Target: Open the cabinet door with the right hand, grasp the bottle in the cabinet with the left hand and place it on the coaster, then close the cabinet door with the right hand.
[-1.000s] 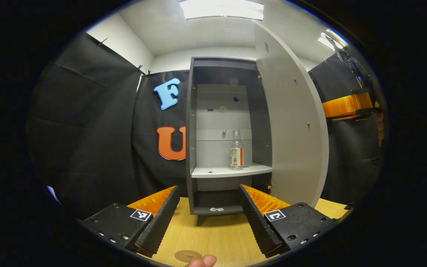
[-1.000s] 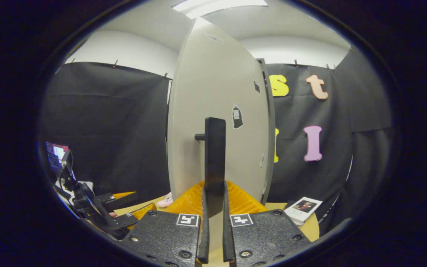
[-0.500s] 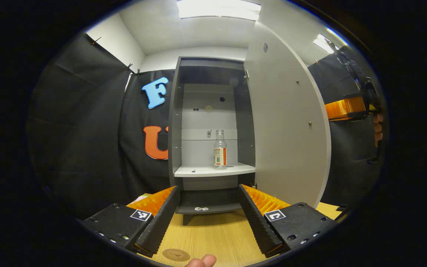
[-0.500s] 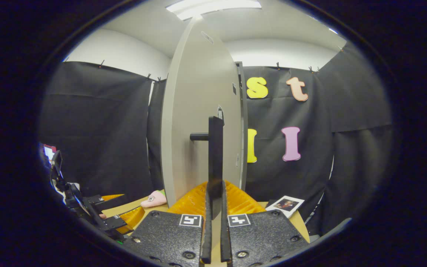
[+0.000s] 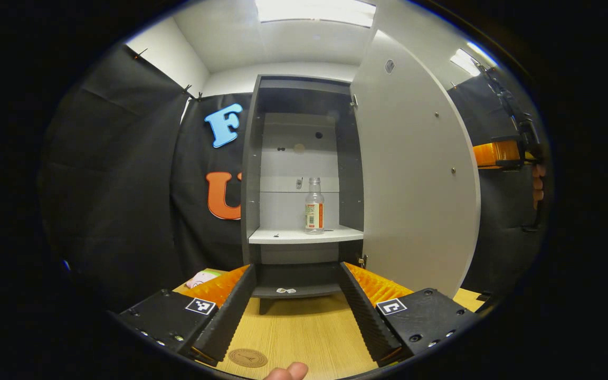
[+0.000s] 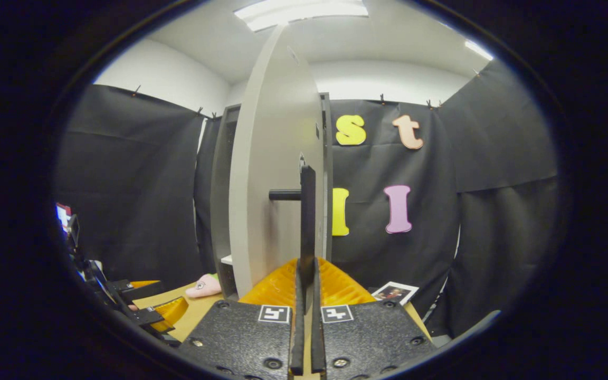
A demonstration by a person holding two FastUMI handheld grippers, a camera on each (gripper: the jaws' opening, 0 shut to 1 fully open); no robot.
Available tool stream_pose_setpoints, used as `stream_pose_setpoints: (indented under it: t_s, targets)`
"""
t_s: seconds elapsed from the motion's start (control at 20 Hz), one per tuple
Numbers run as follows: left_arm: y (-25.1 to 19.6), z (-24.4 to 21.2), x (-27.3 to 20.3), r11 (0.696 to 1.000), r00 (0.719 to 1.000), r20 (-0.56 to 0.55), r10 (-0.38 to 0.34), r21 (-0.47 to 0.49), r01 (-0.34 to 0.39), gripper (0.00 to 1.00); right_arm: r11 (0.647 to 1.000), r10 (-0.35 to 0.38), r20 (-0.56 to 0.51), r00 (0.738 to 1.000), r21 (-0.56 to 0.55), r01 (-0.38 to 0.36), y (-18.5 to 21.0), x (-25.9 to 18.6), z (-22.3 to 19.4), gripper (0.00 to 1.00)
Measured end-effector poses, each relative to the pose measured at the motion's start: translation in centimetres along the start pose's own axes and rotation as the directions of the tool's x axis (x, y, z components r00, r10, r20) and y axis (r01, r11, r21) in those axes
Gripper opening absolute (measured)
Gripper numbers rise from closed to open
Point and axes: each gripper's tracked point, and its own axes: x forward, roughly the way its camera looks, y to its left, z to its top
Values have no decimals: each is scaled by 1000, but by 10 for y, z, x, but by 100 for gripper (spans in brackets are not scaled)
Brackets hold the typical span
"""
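A clear bottle (image 5: 314,206) with an orange and white label stands upright on the white shelf (image 5: 304,236) inside the grey cabinet (image 5: 251,174). The cabinet door (image 5: 415,174) hangs wide open to its right. My left gripper (image 5: 298,311) is open, low over the wooden table, well short of the cabinet. A round brown coaster (image 5: 248,358) lies on the table between its fingers. My right gripper (image 6: 306,311) is shut on the door's black handle (image 6: 307,221), and it shows far right in the left gripper view (image 5: 499,154). The door (image 6: 277,184) stands nearly edge-on.
The wooden table (image 5: 304,332) carries the cabinet. A pink soft toy (image 6: 205,286) lies at the cabinet's foot. A photo card (image 6: 395,292) rests at the table's right end. A fingertip (image 5: 287,372) shows at the bottom of the left gripper view.
The right gripper has swung the door farther open by its handle. The left gripper has drifted slightly, keeping open; the bottle has stayed on the shelf.
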Motion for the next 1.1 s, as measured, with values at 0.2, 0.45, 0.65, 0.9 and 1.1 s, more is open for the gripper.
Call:
stream_pose_setpoints:
  t_s: [0.2,0.45,0.65,0.9,1.1]
  targets:
    - [-7,-2,0,1000,1000,-1,-16,-10,16,94,999,-53,-4,999,4,53,-14,-1,2,7]
    - [-6,-7,1,1000,1000,-15,-17,-18,17,94,995,-93,-4,996,23,93,-31,-4,5,4]
    - [-8,-6,3,1000,1000,-21,-9,-26,8,95,997,-68,-3,998,36,68,-30,-9,4,4]
    - [-8,-3,4,1000,1000,-14,1,-14,-1,95,1000,-26,3,1000,17,26,-29,-36,0,4]
    - [-11,-1,6,1000,1000,-13,4,-8,-4,95,998,-65,-13,998,-16,65,-52,-57,-2,5]
